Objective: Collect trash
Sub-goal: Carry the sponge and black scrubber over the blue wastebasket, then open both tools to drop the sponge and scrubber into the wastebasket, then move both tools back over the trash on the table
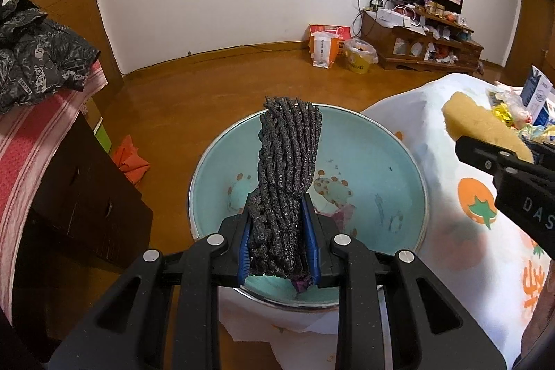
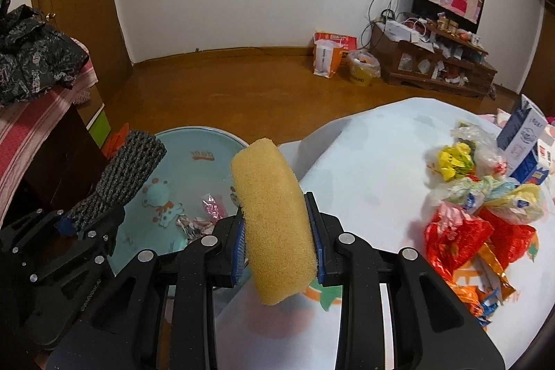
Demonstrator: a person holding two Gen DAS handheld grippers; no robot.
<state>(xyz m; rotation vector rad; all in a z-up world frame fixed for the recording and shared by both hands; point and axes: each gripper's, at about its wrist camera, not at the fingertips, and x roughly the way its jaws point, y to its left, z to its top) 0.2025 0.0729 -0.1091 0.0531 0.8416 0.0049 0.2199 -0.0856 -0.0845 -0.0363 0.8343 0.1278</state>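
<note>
My left gripper (image 1: 277,241) is shut on a dark grey scouring pad (image 1: 286,169), which stands up over the light blue basin (image 1: 392,162). In the right wrist view the same pad (image 2: 133,172) and left gripper (image 2: 74,224) show at the left, above the basin (image 2: 194,148). My right gripper (image 2: 279,240) is shut on a yellow sponge (image 2: 274,217), over the edge of the white tablecloth (image 2: 364,169) just right of the basin. The sponge (image 1: 485,127) and right gripper (image 1: 496,158) appear at the right edge of the left wrist view. Small wrappers (image 2: 208,214) lie in the basin.
A heap of crumpled wrappers and bags (image 2: 475,203) lies on the cloth at the right, beside a blue and white carton (image 2: 523,141). A dark cabinet (image 1: 83,196) with striped cloth and black clothing stands left. Bags and a TV shelf (image 1: 423,40) line the far wall.
</note>
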